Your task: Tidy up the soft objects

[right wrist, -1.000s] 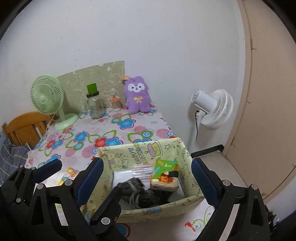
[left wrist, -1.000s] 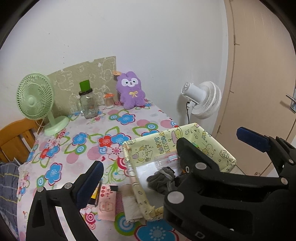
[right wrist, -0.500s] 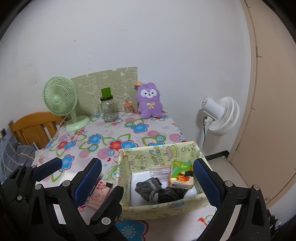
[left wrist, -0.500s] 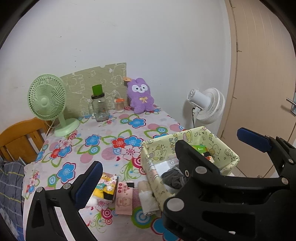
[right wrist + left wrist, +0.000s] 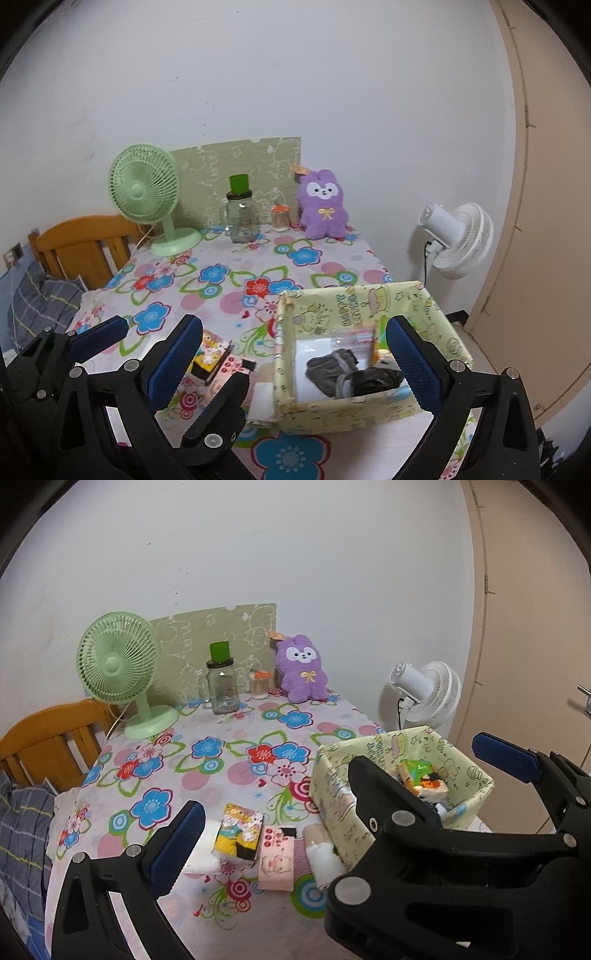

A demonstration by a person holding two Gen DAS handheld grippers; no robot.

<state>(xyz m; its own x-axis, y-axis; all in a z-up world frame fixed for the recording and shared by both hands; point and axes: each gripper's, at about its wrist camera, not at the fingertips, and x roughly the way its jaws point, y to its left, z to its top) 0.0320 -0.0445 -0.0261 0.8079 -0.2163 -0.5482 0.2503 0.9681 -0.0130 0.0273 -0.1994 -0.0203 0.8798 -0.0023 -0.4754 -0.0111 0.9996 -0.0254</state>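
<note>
A pale yellow cartoon-print storage box (image 5: 317, 306) (image 5: 332, 775) stands at the table's near right. It holds grey and black cloth (image 5: 332, 363) and a green tissue pack (image 5: 421, 775). Left of the box lie a yellow cartoon tissue pack (image 5: 238, 830), pink folded socks (image 5: 277, 856), a white roll (image 5: 325, 860) and a white cloth (image 5: 201, 849). A purple plush bunny (image 5: 322, 210) sits at the back. My left gripper (image 5: 332, 786) is open and empty above these items. My right gripper (image 5: 295, 362) is open and empty over the box.
A green desk fan (image 5: 147, 199), a glass jar with a green lid (image 5: 242, 214) and a small jar (image 5: 280, 218) stand at the back of the flowered tablecloth (image 5: 221, 280). A white fan (image 5: 458, 236) and a door are to the right, a wooden chair (image 5: 81, 243) to the left.
Both grippers have pulled back and up from the box, so more of the table shows. The items left of the box have come into full view. Both stay open.
</note>
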